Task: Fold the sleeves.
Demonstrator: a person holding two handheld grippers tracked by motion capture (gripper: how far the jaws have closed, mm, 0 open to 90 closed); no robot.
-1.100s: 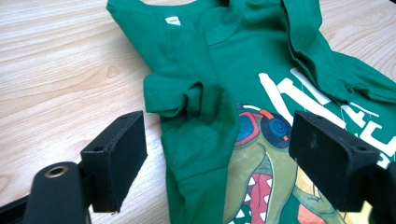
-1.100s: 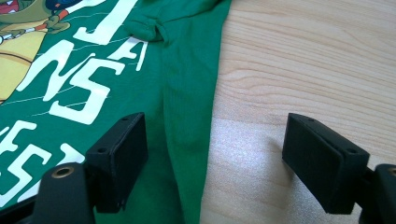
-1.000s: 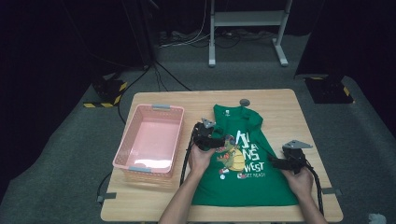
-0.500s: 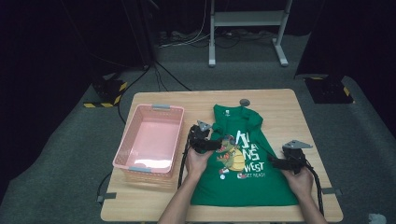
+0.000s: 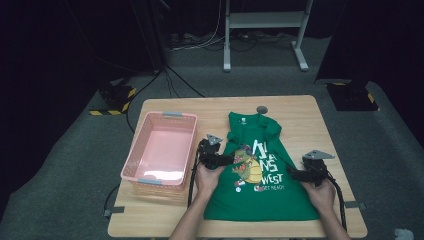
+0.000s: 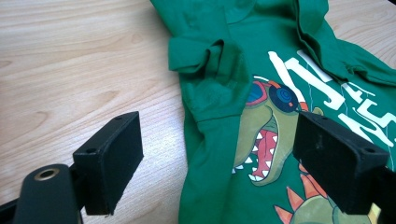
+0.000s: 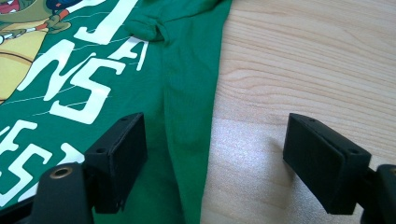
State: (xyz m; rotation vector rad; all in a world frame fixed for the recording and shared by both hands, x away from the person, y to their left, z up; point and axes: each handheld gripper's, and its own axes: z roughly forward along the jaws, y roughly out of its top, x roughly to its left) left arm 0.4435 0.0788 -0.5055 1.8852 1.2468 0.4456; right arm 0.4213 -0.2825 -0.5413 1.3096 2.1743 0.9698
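From left to right: a pink basket stands on the table. Beside it we hold the left gripper with jaws spread astride the left edge of the green T-shirt, pinching nothing. The shirt lies print up at the table's middle, both sleeves already folded inward. At its right edge, the right gripper likewise stands spread and empty. We judge the folding partly done: side and lengthwise folds remain, then perhaps the basket.

Green T-shirt flat on table; pink basket beside; tongs at both edges.
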